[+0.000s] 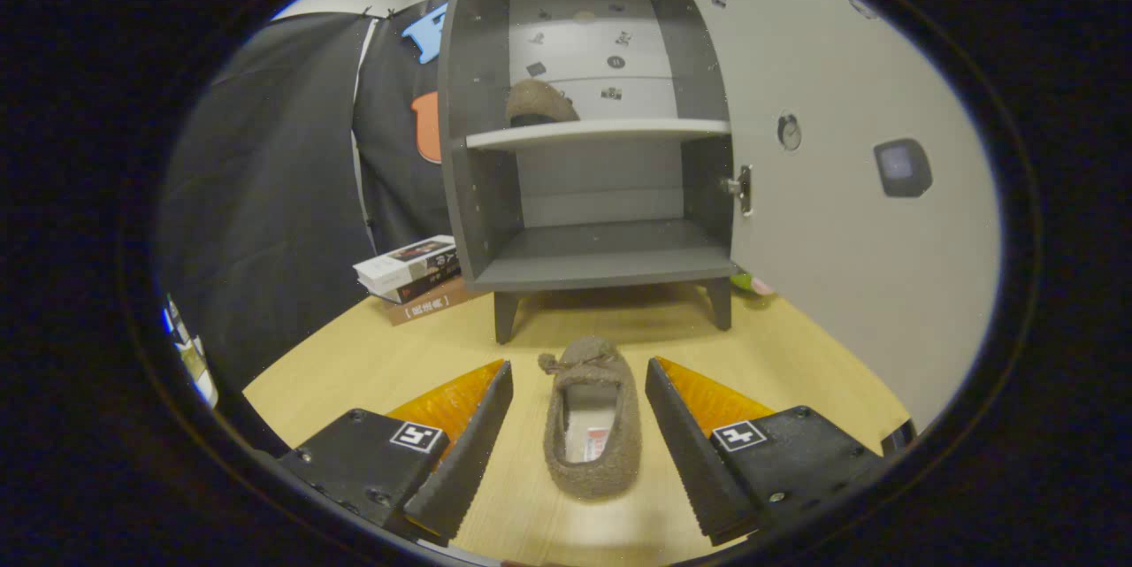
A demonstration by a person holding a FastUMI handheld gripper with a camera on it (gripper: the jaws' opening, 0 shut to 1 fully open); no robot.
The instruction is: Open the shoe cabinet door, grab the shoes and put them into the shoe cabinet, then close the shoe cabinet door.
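A brown fuzzy shoe (pixel 591 421) with a small bow lies on the wooden table (pixel 354 363), toe toward the cabinet, between the two fingers of my gripper (pixel 579 386). The fingers stand open on either side of it with a gap to each. Beyond the shoe stands the grey shoe cabinet (pixel 592 134) on short legs, its door (pixel 849 160) swung wide open to the right. A second brown shoe (pixel 539 103) rests on the cabinet's upper shelf (pixel 610 134). The lower shelf (pixel 610 262) holds nothing.
A stack of books (pixel 411 277) lies on the table left of the cabinet. A small pink and green thing (pixel 752 285) peeks out behind the cabinet's right leg. The door carries a round knob (pixel 789 132) and a dark square patch (pixel 902 167).
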